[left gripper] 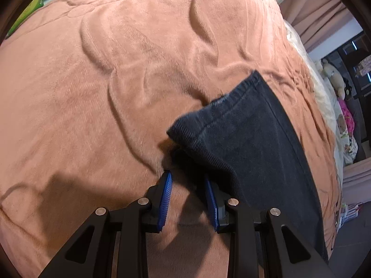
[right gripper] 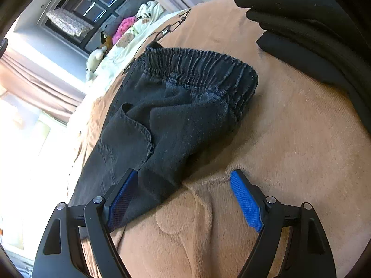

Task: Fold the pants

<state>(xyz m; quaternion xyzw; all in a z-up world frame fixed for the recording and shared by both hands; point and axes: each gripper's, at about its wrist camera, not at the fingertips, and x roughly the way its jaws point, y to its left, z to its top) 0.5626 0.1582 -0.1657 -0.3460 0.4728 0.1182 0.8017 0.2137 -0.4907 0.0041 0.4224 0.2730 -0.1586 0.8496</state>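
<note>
With our left gripper [left gripper: 188, 180] half-closed but empty at the dark denim pants [left gripper: 255, 143], at its one o'clock on the peach fleece bed blanket [left gripper: 92, 104], and our right gripper [right gripper: 184, 185] spread wide, we risk pinching blanket instead.

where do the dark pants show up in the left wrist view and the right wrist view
Left wrist view: the dark pants fill the right half, hem end at centre, just beyond the left tongs.
Right wrist view: the pants lie at centre, elastic waistband uppermost, a corner of cloth between the open right tongs.
Shared landmark: the stuffed toys beyond the bed's edge.
</note>
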